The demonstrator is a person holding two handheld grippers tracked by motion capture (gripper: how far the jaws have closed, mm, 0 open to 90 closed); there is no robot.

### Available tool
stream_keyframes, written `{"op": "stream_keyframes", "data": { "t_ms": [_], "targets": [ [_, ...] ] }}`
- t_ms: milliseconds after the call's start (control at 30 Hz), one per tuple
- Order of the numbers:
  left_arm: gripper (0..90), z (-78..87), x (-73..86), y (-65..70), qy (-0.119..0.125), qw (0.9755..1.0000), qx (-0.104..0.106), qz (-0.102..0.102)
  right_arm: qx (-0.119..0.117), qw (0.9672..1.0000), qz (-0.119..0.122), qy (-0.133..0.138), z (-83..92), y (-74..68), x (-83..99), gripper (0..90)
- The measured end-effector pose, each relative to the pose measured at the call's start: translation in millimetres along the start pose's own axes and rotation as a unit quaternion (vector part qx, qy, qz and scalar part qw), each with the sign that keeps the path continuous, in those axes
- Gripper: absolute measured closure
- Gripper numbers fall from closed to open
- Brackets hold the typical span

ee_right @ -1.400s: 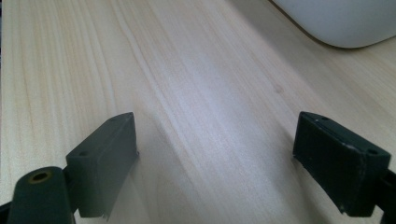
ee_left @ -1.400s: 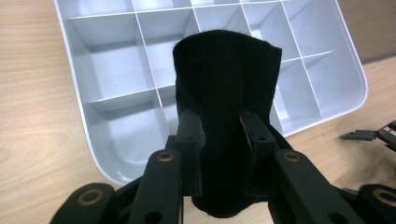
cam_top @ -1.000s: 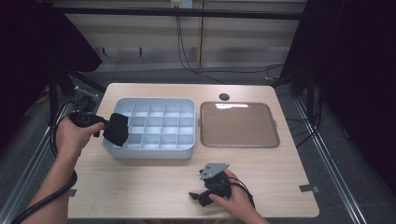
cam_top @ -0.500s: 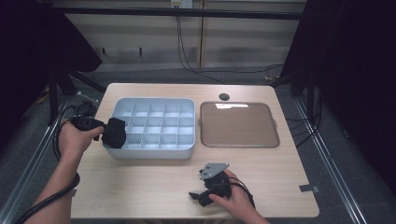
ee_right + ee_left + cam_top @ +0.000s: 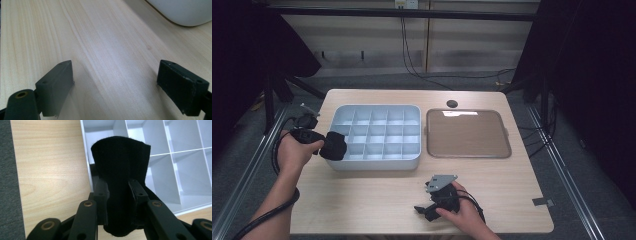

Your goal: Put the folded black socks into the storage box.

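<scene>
A black rolled cloth [image 5: 121, 177] is pinched between the jaws of my left gripper [image 5: 117, 191], which is shut on it. In the high view that cloth [image 5: 333, 145] hangs over the front left corner of a white compartment tray [image 5: 377, 162], and the left gripper [image 5: 324, 146] comes in from the tray's left side. In the left gripper view the cloth stands above the tray's left wall [image 5: 85, 157] and the nearest cells. My right gripper [image 5: 422, 210] rests low on the wooden table [image 5: 362, 200] near the front edge, open, with bare wood [image 5: 115, 75] between its pads.
A brown flat tray [image 5: 468, 134] lies right of the white one. A small dark round knob [image 5: 452, 104] sits behind it. A grey tape tab [image 5: 542, 202] marks the table's front right. Dark frame rails run along both table sides.
My left gripper has come down with the black cloth, from above the tray's left side towards its front left corner. The right gripper has stayed put.
</scene>
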State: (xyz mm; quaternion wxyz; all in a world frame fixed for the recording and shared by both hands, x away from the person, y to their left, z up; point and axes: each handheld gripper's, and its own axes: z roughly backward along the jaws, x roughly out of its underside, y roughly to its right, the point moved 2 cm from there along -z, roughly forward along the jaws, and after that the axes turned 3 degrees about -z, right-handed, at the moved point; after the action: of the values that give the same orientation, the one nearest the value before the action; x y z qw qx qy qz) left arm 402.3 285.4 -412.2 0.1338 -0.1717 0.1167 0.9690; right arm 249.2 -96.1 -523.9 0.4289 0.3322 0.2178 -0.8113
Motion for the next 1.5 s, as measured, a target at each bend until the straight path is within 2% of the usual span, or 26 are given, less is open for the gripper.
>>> {"op": "stream_keyframes", "data": {
  "t_ms": [400, 433, 467, 533, 700, 733, 1000, 1100, 1167, 1233, 1500],
  "targets": [
    [72.1, -11.2, -0.3, 7.1, -0.021, 0.9992, -0.029, -0.016, 0.000, 1.0000, 0.000, 0.000, 0.0, 0.0, 0.0, 13.1],
    [72.1, -12.5, -0.5, 7.2, -0.023, 0.9989, -0.033, -0.024, 0.000, 1.0000, 0.000, 0.000, 0.0, 0.0, 0.0, 13.1],
    [72.1, -14.1, -0.3, 8.7, -0.022, 0.9989, -0.036, -0.020, 0.000, 1.0000, 0.000, 0.000, 0.0, 0.0, 0.0, 13.1],
    [72.1, -16.3, -0.5, 9.1, -0.028, 0.9982, -0.044, -0.030, 0.000, 1.0000, -0.001, -0.001, 0.1, -0.2, 0.1, 13.1],
    [72.1, -20.0, 0.3, 11.0, -0.028, 0.9981, -0.048, -0.024, 0.000, 1.0000, -0.001, -0.001, 0.1, -0.2, 0.1, 13.1],
    [72.0, -19.9, 0.4, 10.9, -0.029, 0.9979, -0.050, -0.030, 0.000, 1.0000, -0.001, -0.001, 0.1, -0.3, 0.1, 13.1],
    [69.0, -17.8, 2.4, 10.1, -0.014, 0.9989, -0.039, -0.020, 0.000, 1.0000, -0.001, -0.001, 0.1, -0.2, 0.1, 13.1],
    [64.4, -14.1, 2.1, 10.7, -0.011, 0.9989, -0.036, -0.027, 0.000, 1.0000, -0.001, -0.001, 0.1, -0.2, 0.1, 13.1],
    [63.5, -10.4, 1.0, 11.7, -0.007, 0.9991, -0.035, -0.024, 0.000, 1.0000, -0.001, -0.001, 0.1, -0.2, 0.1, 13.1],
    [62.5, -5.4, -0.7, 11.1, -0.007, 0.9988, -0.035, -0.033, 0.000, 1.0000, -0.001, -0.001, 0.1, -0.2, 0.1, 13.1],
    [60.9, 9.2, -6.5, 12.1, 0.007, 0.9989, -0.037, -0.029, 0.000, 1.0000, 0.000, 0.000, 0.0, 0.0, 0.0, 13.1]
  ]
}}
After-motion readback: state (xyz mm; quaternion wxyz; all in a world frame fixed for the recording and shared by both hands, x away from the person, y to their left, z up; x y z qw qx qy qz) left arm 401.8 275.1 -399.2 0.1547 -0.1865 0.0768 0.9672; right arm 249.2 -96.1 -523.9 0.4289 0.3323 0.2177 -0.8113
